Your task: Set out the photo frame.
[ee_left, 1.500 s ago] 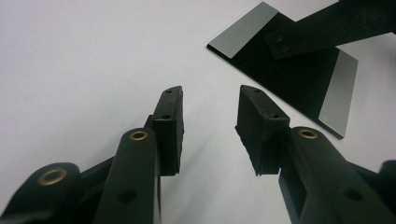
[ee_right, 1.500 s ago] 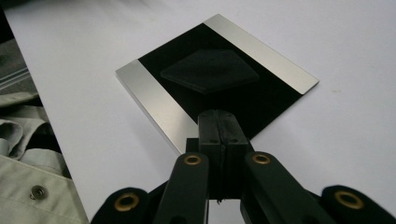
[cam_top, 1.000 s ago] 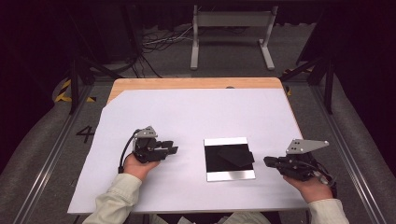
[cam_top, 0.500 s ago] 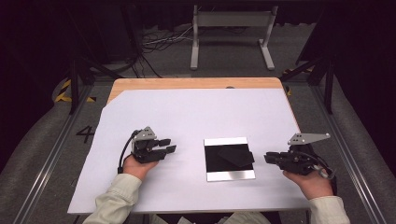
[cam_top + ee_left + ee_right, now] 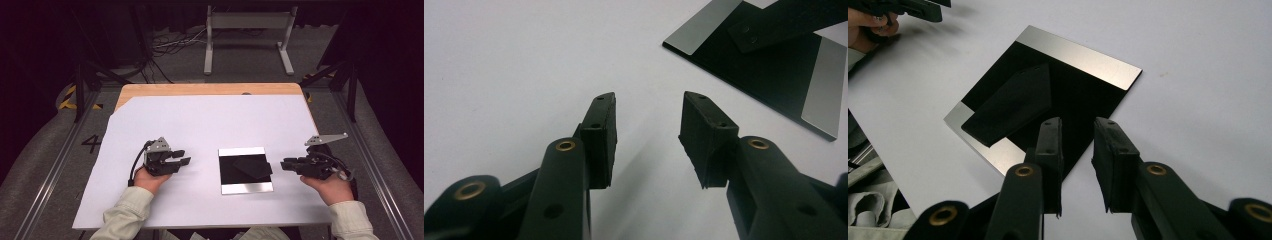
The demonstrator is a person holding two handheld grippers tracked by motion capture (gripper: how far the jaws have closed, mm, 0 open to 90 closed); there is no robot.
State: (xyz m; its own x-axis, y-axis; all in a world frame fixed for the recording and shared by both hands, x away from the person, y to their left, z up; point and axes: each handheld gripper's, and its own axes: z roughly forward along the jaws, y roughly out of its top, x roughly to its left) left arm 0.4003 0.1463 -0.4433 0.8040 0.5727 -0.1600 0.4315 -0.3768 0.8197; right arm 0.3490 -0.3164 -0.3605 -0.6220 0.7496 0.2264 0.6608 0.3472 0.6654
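Observation:
A square black plate [image 5: 246, 170] with a silver strip along two opposite edges lies flat on the white sheet [image 5: 210, 120]. A duller dark patch [image 5: 252, 167] shows on its glossy middle; I cannot tell whether it is a thing or a reflection. My right gripper [image 5: 284, 164] lies level just right of the plate, its jaws pointing at it. In the right gripper view the plate [image 5: 1088, 85] lies beyond that gripper [image 5: 1078, 122], whose jaws have just been opening, with a narrow empty gap. My left gripper [image 5: 182, 157] rests left of the plate. It [image 5: 649, 97] has been opening wide over bare sheet, the plate [image 5: 774, 70] ahead.
The wooden table edge [image 5: 210, 89] shows behind the sheet. A metal stand [image 5: 247, 30] and cables [image 5: 170, 47] sit on the floor beyond. Rails run along both sides of the table. Bare sheet lies between the left gripper and the plate.
My right gripper has shifted a little away from the table's front edge, and its jaws stand slightly wider. The left hand and the plate have stayed put.

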